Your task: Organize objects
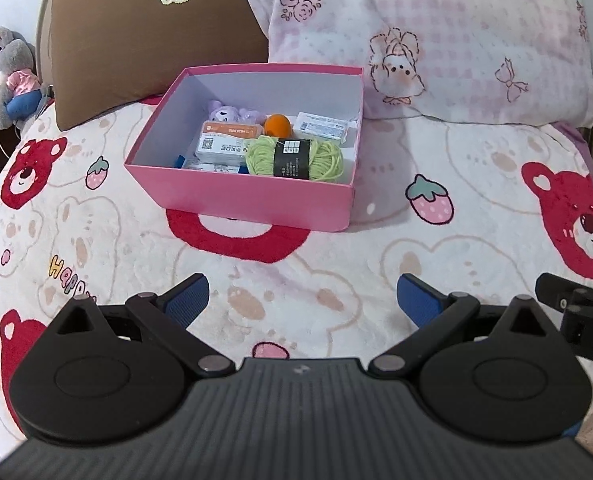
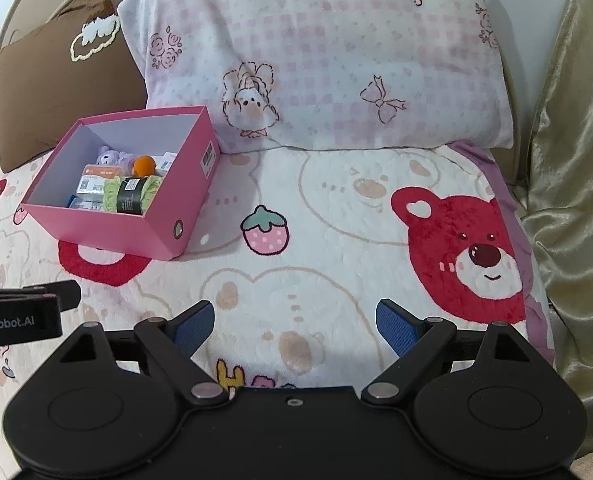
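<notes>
The left gripper (image 1: 302, 300) hangs low over the blanket (image 1: 336, 272) with its blue pads spread wide and nothing between them; the right gripper (image 2: 295, 326) beside it is likewise splayed and empty, so both look parked clear of the work rather than reaching. Ahead of them, towards the head edge of the bed, the pink box (image 1: 248, 196) sits lidless on the blanket, its back wall close to the brown cushion (image 1: 136, 40) and the pink checked pillow (image 1: 436, 40); that open top is what lets things be dropped in from above. Inside, the green yarn skein (image 1: 294, 156) lies against the near wall, the orange ball (image 1: 278, 125) behind it, a purple plush (image 1: 226, 110) at the back, an orange-topped packet (image 1: 222, 142) to the left and a white packet (image 1: 322, 125) to the right; packed so, they cannot roll off the soft bedding. No loose item shows on the blanket, so the gathering seems largely done.
</notes>
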`<state>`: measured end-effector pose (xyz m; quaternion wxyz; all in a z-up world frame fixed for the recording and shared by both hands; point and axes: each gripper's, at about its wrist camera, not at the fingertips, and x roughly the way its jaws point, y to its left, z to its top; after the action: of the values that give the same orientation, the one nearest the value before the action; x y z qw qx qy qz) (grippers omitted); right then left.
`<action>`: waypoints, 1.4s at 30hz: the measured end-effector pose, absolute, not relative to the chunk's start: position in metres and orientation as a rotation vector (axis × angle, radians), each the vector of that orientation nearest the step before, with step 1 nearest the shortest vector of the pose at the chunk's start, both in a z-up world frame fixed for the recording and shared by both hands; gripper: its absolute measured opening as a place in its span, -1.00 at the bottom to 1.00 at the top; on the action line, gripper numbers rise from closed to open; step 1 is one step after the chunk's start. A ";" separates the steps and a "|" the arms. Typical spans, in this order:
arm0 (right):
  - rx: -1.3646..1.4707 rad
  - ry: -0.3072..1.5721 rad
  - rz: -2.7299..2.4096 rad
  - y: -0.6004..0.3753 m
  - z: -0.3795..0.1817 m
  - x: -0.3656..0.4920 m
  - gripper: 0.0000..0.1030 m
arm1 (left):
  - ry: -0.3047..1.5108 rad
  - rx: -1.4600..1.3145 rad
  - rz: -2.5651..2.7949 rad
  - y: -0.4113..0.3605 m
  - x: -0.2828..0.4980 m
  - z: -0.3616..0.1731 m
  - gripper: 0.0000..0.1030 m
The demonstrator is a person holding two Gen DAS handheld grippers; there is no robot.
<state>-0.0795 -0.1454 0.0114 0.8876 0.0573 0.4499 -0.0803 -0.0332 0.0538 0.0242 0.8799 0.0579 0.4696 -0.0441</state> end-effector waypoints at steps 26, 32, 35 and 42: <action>0.147 0.922 -0.177 -0.149 0.011 -0.086 0.76 | 1.064 0.087 -0.178 0.053 -0.034 0.015 0.98; 0.150 0.922 -0.175 -0.148 0.011 -0.087 0.76 | 1.087 0.093 -0.185 0.051 -0.034 0.012 0.98; 0.149 0.925 -0.176 -0.147 0.010 -0.087 0.76 | 1.089 0.097 -0.183 0.050 -0.036 0.010 0.98; 0.147 0.926 -0.173 -0.147 0.008 -0.090 0.76 | 1.081 0.116 -0.176 0.052 -0.037 0.012 0.98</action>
<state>-0.0895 -0.1471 0.0078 0.8886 0.0705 0.4456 -0.0832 -0.0368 0.0517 0.0120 0.8523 0.0549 0.5134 -0.0834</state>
